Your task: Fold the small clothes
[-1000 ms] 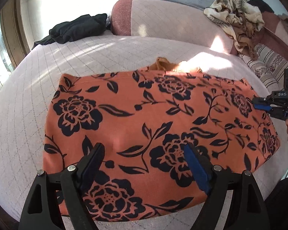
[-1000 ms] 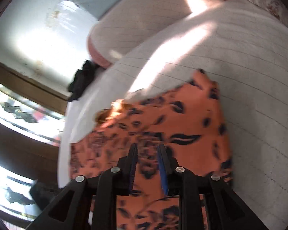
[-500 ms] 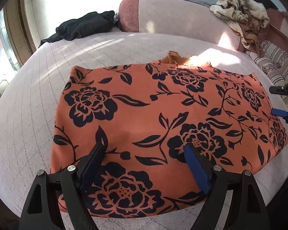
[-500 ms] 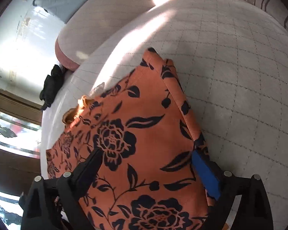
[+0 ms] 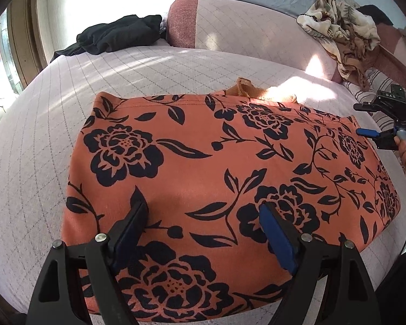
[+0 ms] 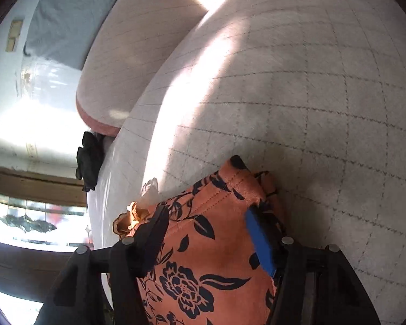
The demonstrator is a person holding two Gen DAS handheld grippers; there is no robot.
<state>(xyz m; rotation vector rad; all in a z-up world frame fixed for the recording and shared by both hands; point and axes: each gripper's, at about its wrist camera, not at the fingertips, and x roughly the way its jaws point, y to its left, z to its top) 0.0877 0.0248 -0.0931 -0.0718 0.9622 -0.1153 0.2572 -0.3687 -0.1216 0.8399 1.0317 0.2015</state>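
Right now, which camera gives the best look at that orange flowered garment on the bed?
The left wrist view: nearly the whole orange flowered garment lies spread flat there, edges and print sharp. The right wrist view shows only one end and a corner of it, close up, partly hidden behind the gripper's fingers.

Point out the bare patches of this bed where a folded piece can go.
Bare quilted bedcover lies between the orange floral garment and the black clothes pile, and down the garment's left side. More lies beyond its far right corner. Crowded: the patterned heap by the bolster.
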